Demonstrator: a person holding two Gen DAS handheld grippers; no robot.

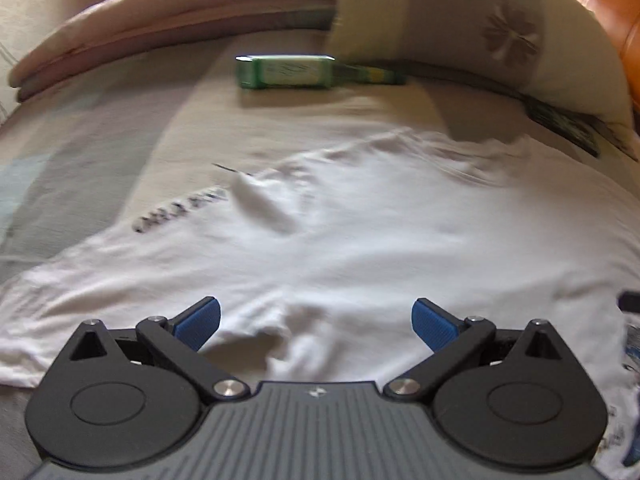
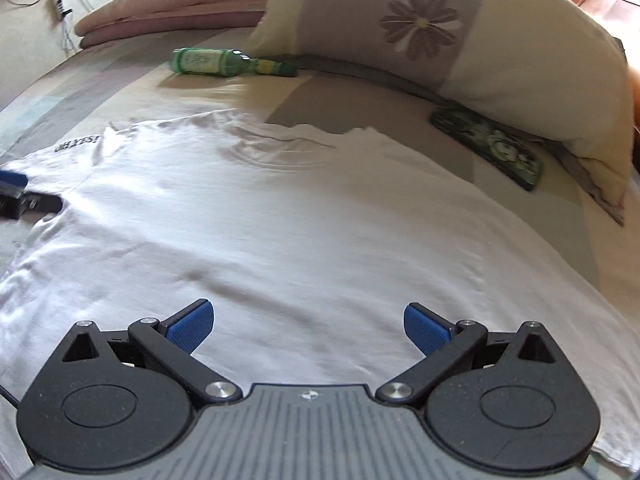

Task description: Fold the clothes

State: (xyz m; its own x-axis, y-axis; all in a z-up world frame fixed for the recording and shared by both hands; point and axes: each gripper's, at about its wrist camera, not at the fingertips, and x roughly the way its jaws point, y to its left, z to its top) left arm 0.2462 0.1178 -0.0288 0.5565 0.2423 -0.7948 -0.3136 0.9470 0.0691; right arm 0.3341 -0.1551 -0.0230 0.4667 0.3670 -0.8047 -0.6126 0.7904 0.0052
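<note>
Bed carries one white T-shirt, one green bottle, one pillow, perhaps a phone; left tool and right tool both spread, empty

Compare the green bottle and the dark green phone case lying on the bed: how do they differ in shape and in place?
The bottle is round with a narrow neck and a pale label; the phone case is flat with a patterned face. The bottle lies on its side on open bedsheet beyond the white T-shirt; the case lies beside the flowered pillow, at its lower edge. Both are green and off the shirt.
</note>
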